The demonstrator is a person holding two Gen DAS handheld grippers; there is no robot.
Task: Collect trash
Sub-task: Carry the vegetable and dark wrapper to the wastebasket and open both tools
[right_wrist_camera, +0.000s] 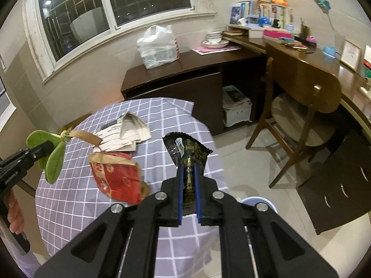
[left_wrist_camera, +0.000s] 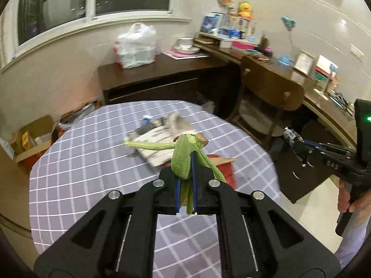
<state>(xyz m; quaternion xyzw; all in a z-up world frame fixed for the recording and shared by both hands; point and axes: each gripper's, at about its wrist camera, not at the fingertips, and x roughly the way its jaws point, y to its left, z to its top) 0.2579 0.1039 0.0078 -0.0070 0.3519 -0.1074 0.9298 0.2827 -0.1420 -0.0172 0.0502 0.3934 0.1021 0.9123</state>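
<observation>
My left gripper [left_wrist_camera: 186, 162] is shut on a sprig of green leaves [left_wrist_camera: 183, 159] and holds it above the round table with the purple checked cloth [left_wrist_camera: 92, 162]. In the right wrist view the leaves [right_wrist_camera: 54, 159] hang at the left. My right gripper [right_wrist_camera: 189, 171] is shut on a dark crinkled snack wrapper [right_wrist_camera: 187, 150] and holds it over the table's right edge. A red paper bag [right_wrist_camera: 116, 178] and folded newspaper [right_wrist_camera: 125, 132] lie on the cloth [right_wrist_camera: 76, 203]. The right gripper also shows at the right of the left wrist view [left_wrist_camera: 299, 143].
A wooden chair [right_wrist_camera: 308, 106] stands right of the table. A dark sideboard [right_wrist_camera: 180, 74] with a white plastic bag [right_wrist_camera: 158, 46] is behind. A blue bin rim [right_wrist_camera: 257, 202] shows under my right gripper. Cardboard boxes [left_wrist_camera: 30, 139] sit on the floor left.
</observation>
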